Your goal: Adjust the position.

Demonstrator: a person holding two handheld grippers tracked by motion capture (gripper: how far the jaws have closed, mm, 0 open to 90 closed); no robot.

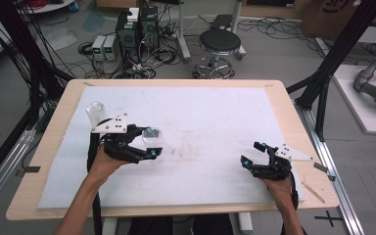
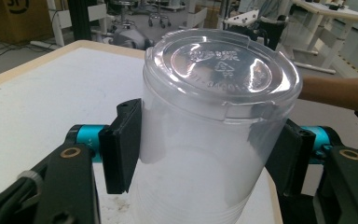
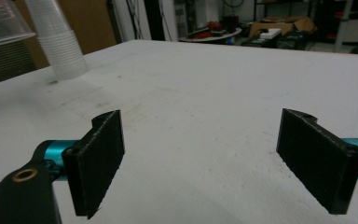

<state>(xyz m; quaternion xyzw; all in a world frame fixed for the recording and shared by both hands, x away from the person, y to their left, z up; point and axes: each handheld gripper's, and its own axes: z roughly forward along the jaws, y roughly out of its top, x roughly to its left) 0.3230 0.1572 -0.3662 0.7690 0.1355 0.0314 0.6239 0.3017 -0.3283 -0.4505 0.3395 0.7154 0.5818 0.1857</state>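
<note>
My left gripper (image 2: pixel 205 154) is nearest the lens, its pads pressed on both sides of an upside-down clear plastic cup (image 2: pixel 216 126), which stands on the white sheet (image 1: pixel 210 142) left of the counter's middle. In the high view the cup (image 1: pixel 152 138) sits between the teal-tipped jaws. I judge the step is moving it, so I'd keep the squeeze light, since thin plastic buckles, and lift straight up. Behind it stands a stack of cups (image 1: pixel 96 113). My right gripper (image 1: pixel 254 154) rests well apart near the right edge, jaws spread and holding nothing.
</note>
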